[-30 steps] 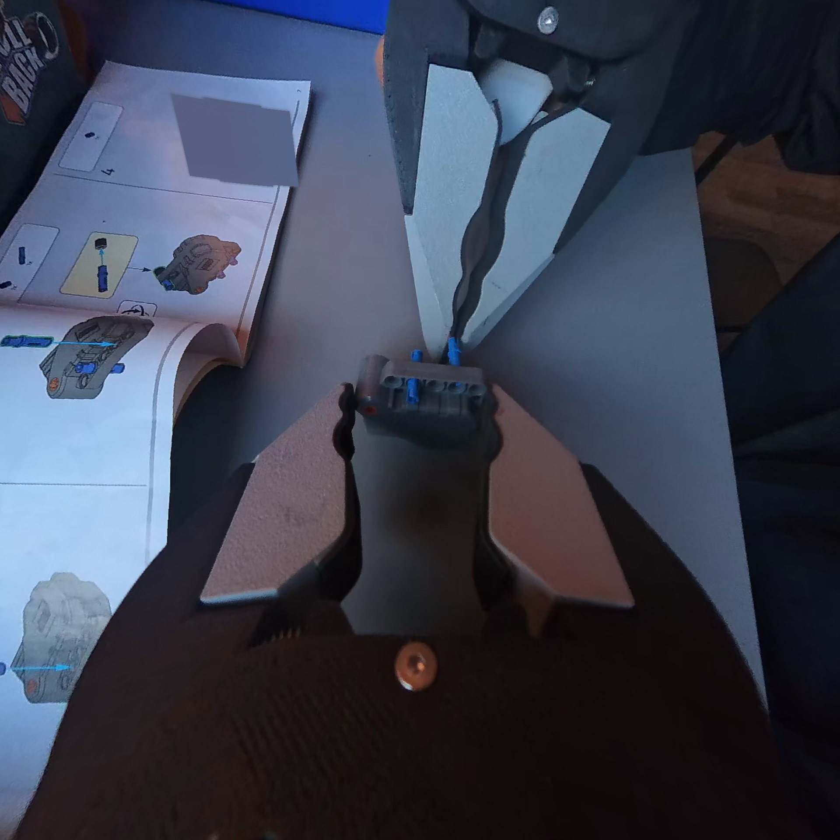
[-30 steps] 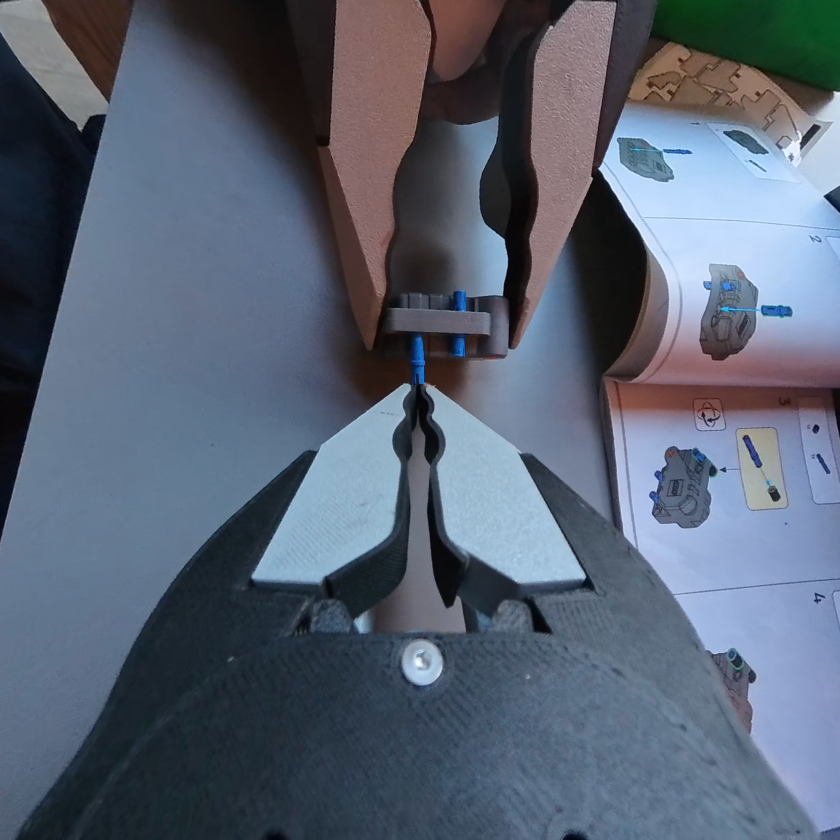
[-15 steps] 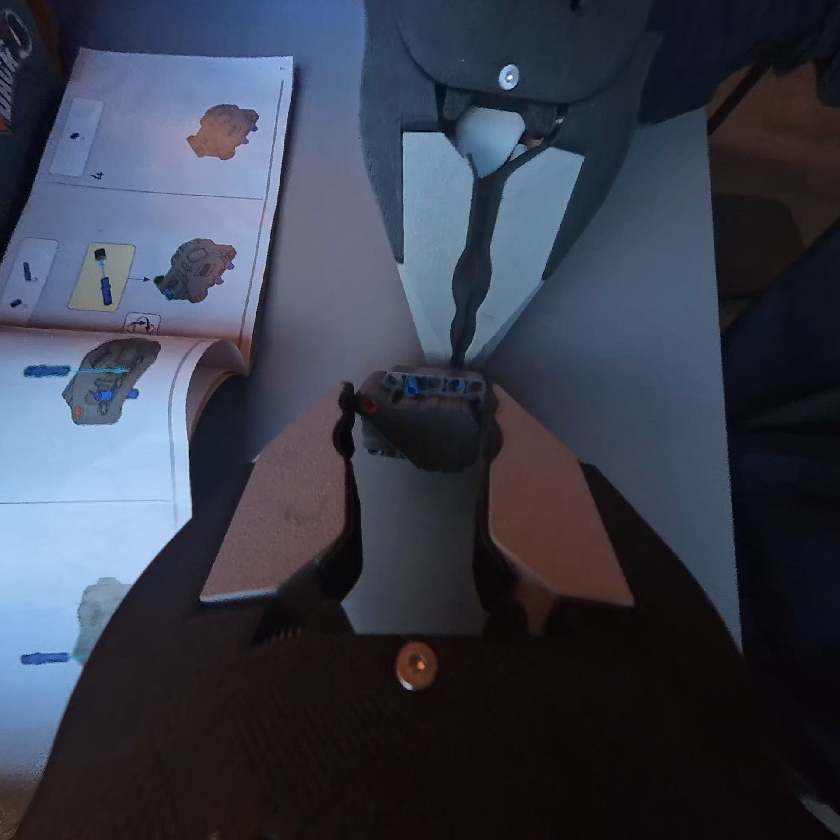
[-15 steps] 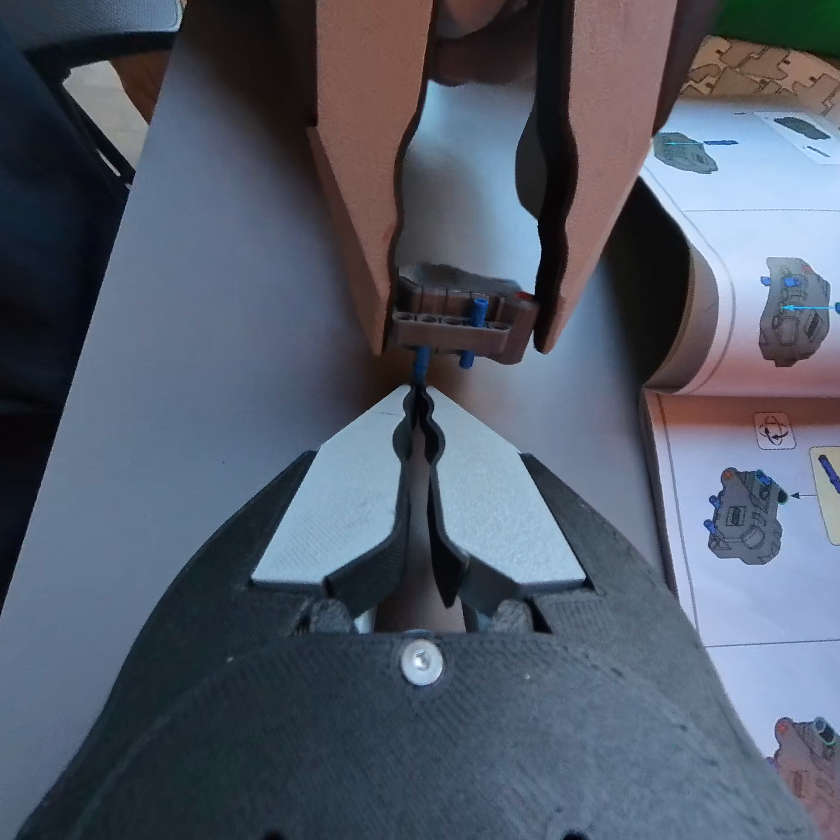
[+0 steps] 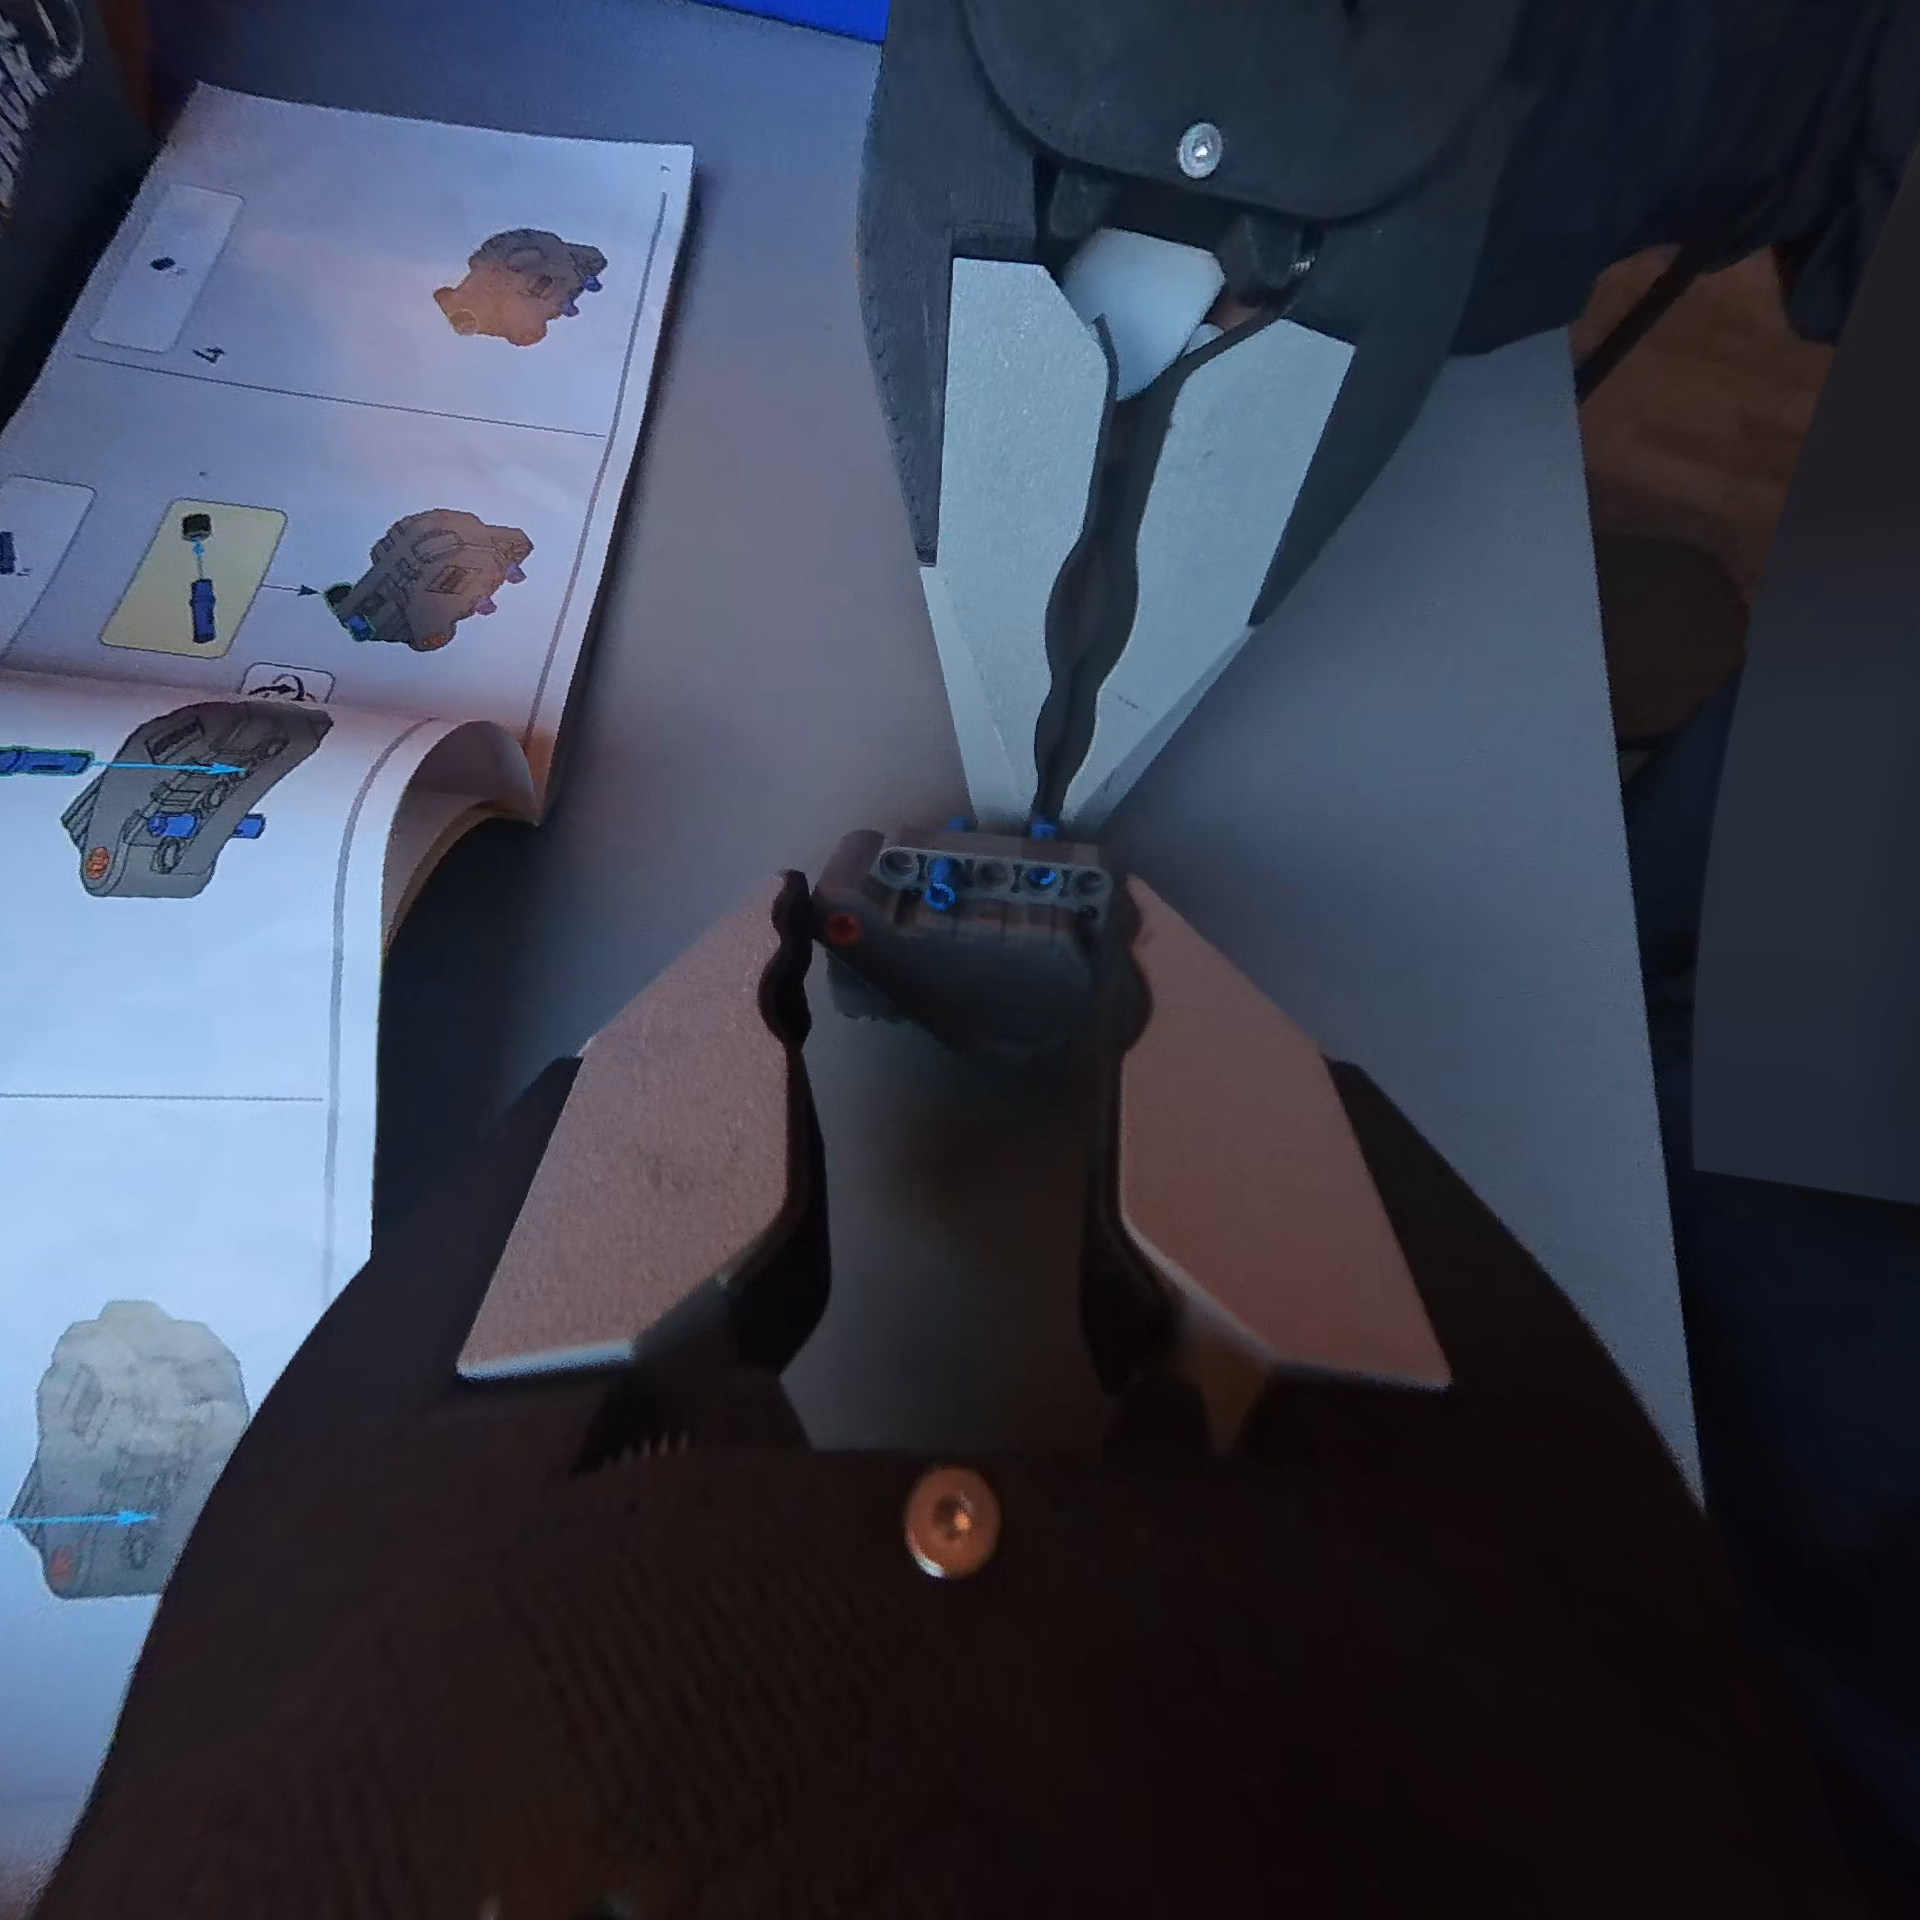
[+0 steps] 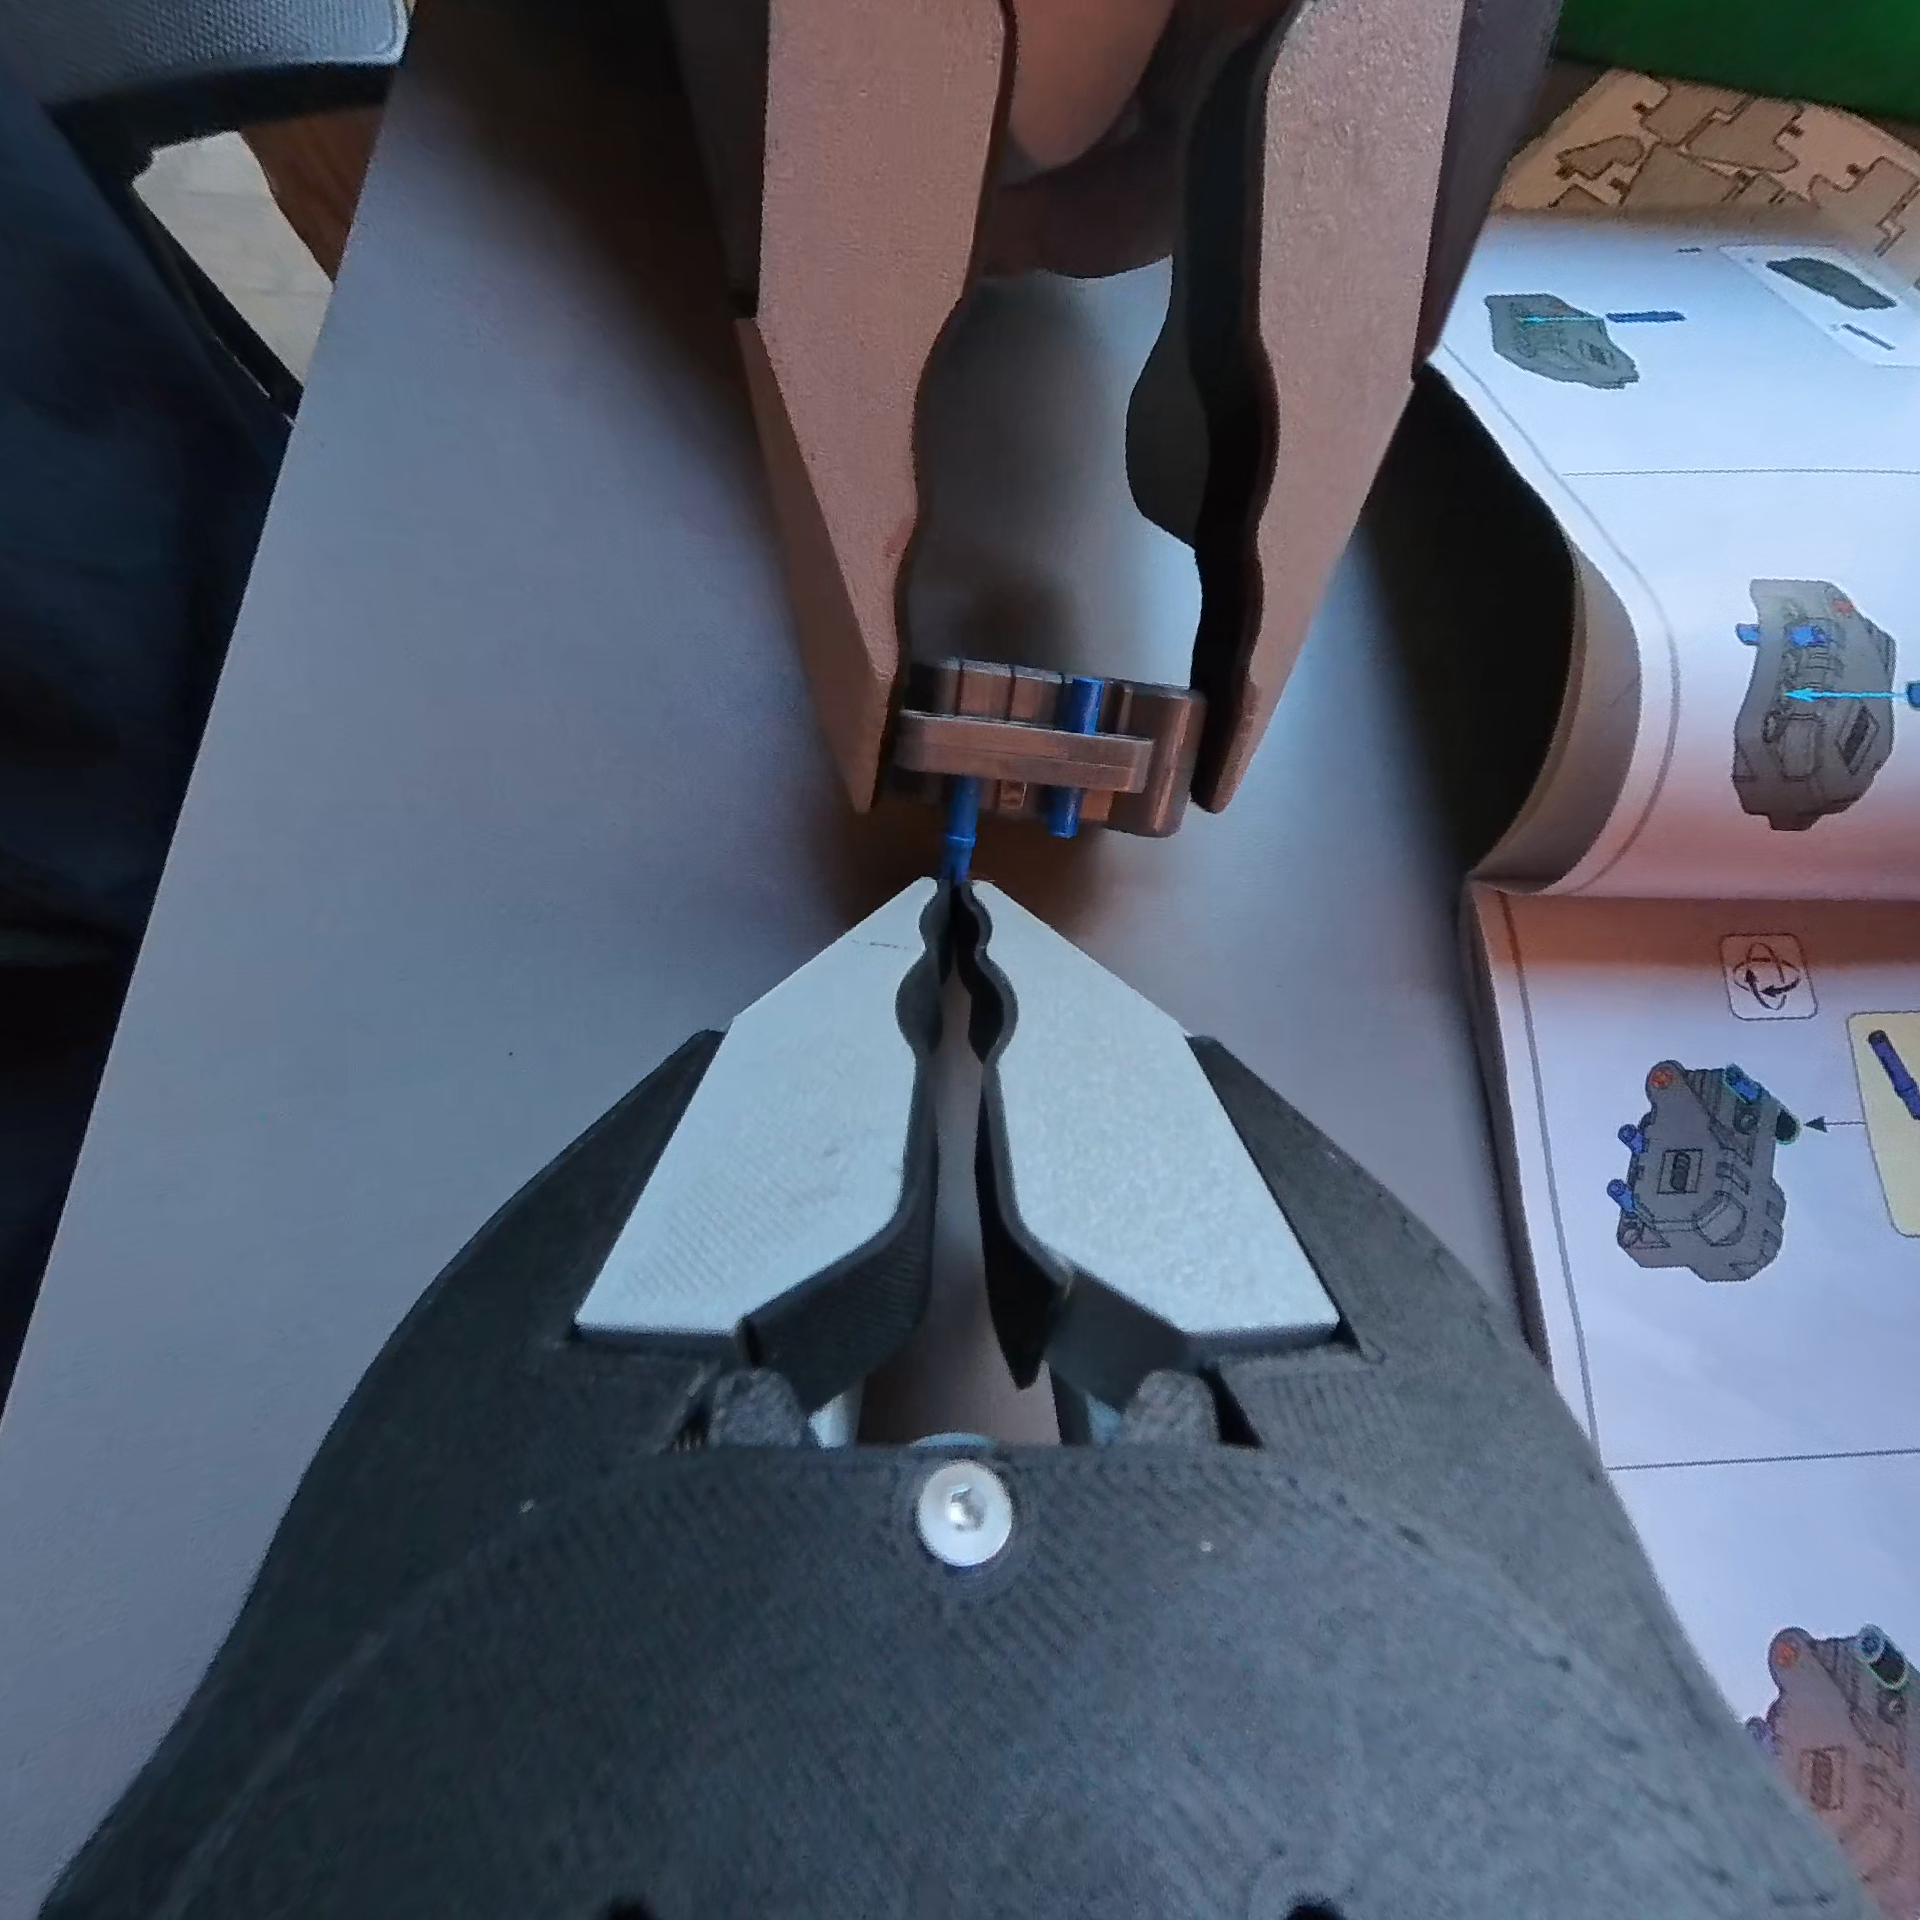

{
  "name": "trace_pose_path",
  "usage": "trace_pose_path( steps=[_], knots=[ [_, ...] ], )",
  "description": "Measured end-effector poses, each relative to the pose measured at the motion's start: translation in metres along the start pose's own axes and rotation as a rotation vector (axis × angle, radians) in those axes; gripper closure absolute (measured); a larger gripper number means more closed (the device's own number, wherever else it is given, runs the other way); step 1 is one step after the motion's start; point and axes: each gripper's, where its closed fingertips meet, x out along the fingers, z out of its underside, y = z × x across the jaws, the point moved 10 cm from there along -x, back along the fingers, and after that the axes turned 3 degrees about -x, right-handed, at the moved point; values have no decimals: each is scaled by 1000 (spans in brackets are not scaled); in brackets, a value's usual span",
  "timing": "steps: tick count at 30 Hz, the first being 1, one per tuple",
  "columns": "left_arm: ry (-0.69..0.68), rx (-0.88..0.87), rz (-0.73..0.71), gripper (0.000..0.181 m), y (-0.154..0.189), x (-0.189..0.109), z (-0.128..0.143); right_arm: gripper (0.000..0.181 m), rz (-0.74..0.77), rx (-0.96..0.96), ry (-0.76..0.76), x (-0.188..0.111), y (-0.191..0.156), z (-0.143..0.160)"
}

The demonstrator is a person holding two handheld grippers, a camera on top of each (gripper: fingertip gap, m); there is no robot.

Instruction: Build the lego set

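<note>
Spanning both views, grey surface (image 6: 540, 727) with open instruction booklet (image 5: 312, 436) along one side. Left gripper (image 5: 961, 920), brown fingers, clamped on grey lego block (image 5: 971, 914), holding it above the surface. Right gripper (image 6: 954, 891), grey fingers pressed together, pinching the end of a blue pin (image 6: 958, 812) whose far end enters the block's near face. Block: dark grey, row of holes on one face, red dot at one corner. Second blue pin (image 6: 1072, 715) passes through it.

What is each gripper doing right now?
Left gripper: closed on the grey lego block.
Right gripper: closed on a blue pin entering that block.
</note>
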Motion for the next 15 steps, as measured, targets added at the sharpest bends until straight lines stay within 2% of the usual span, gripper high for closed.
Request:
trace_pose_path(
  steps=[15],
  knots=[
    [-147,-16,36,127,-2,2,-12,181,-2,-4,-3,-1,0,0]
  ],
)
